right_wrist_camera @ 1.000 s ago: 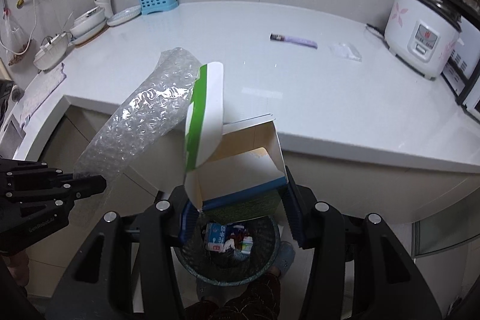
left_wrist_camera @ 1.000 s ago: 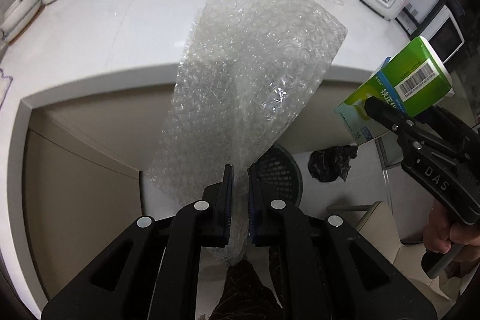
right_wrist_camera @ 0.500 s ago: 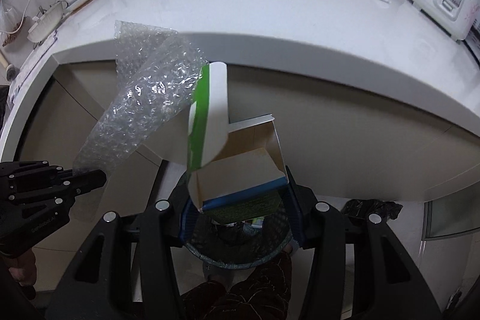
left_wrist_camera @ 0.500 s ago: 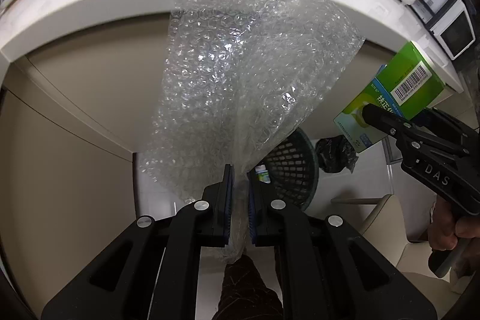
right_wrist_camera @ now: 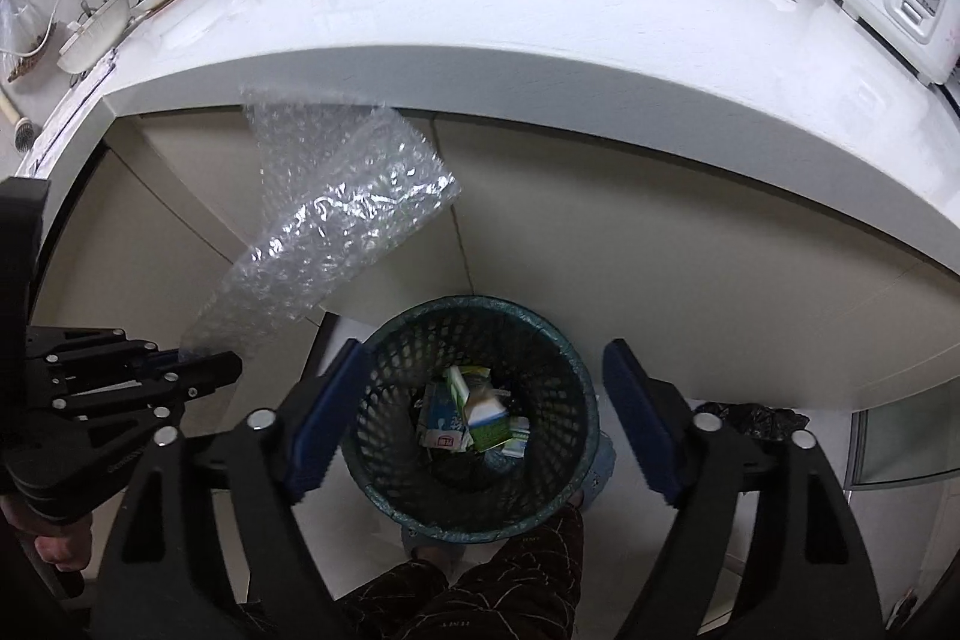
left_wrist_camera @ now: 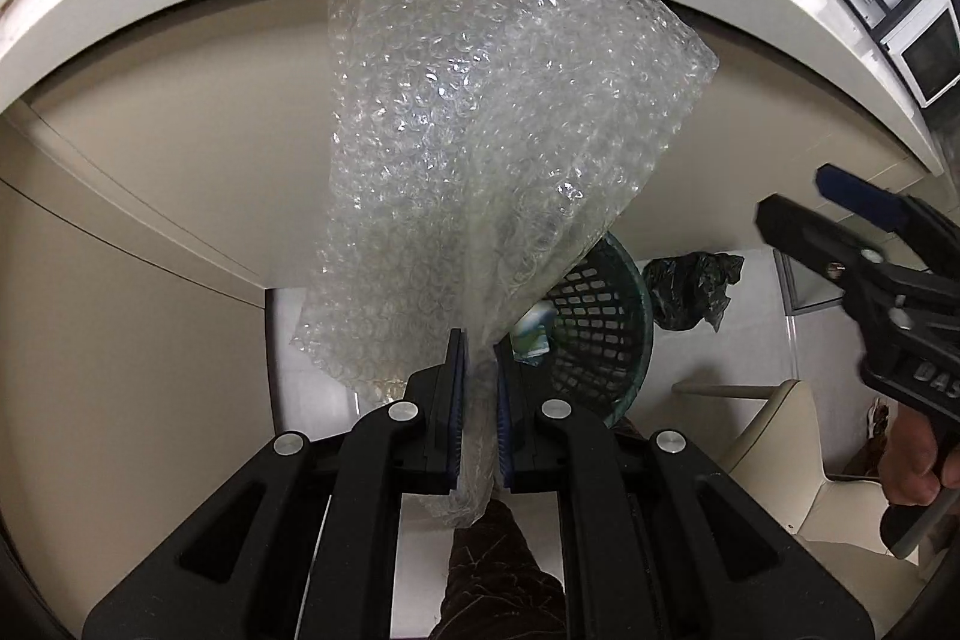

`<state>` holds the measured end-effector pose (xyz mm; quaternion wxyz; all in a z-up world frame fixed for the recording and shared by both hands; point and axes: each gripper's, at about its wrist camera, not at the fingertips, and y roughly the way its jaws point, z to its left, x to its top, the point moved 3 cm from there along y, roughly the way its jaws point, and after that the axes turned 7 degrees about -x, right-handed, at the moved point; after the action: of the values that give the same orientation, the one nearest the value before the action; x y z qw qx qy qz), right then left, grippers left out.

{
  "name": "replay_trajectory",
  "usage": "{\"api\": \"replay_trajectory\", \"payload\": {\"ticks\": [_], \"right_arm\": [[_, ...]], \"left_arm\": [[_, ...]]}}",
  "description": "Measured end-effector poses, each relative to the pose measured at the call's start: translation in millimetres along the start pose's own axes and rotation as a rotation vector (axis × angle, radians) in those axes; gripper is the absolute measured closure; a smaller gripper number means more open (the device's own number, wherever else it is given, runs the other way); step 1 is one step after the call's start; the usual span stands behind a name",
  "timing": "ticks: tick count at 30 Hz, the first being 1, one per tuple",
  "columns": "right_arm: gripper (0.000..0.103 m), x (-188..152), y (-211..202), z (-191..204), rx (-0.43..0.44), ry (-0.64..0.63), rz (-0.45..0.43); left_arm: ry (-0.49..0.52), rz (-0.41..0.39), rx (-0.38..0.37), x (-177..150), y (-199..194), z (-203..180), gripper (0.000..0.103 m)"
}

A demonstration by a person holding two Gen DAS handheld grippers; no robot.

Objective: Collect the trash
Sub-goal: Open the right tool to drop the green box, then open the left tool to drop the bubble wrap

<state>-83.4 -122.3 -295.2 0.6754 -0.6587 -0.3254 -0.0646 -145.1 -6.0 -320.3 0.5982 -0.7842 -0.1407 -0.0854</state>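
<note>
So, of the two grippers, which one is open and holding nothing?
The right gripper: its blue-padded jaws stand wide apart above the green mesh bin, with nothing between them. The left gripper is shut on the bubble wrap.

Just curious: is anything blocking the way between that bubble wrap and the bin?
Nothing visible. The bubble wrap, pinched in the left hand-held gripper, hangs beside the open-topped bin, which is partly filled.
</note>
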Motion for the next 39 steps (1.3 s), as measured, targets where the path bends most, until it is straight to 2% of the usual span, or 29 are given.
{"api": "replay_trajectory", "payload": {"ticks": [4, 17, 22, 31, 36, 38, 39], "right_arm": [[0.018, -1.7, -0.1, -16.0, -0.01, 0.019, 0.002], [0.018, -19.2, 7.3, -64.7, -0.048, 0.068, 0.062], [0.018, -26.2, 7.1, -77.3, -0.055, 0.092, 0.072], [0.018, -29.6, 6.1, -82.5, -0.051, 0.114, 0.077], [0.018, -30.0, 1.7, -82.3, -0.054, 0.119, 0.066], [0.018, -29.0, -2.0, -83.7, -0.054, 0.122, 0.057], [0.018, -28.0, -4.1, -83.9, -0.053, 0.123, 0.052]], "left_arm": [[0.012, 0.026, 0.0, 2.5, 9.8, -4.7, 0.095], [0.089, 0.159, 0.023, 4.4, 65.7, -21.4, 0.095], [0.102, 0.184, 0.022, -2.2, 74.2, -28.1, 0.093], [0.095, 0.166, 0.008, -1.8, 71.9, -27.3, 0.079], [0.094, 0.148, 0.019, 0.0, 68.4, -29.7, 0.061], [0.091, 0.131, 0.011, 2.6, 63.5, -32.6, 0.057], [0.092, 0.121, 0.01, 4.0, 60.1, -33.7, 0.052]]}}
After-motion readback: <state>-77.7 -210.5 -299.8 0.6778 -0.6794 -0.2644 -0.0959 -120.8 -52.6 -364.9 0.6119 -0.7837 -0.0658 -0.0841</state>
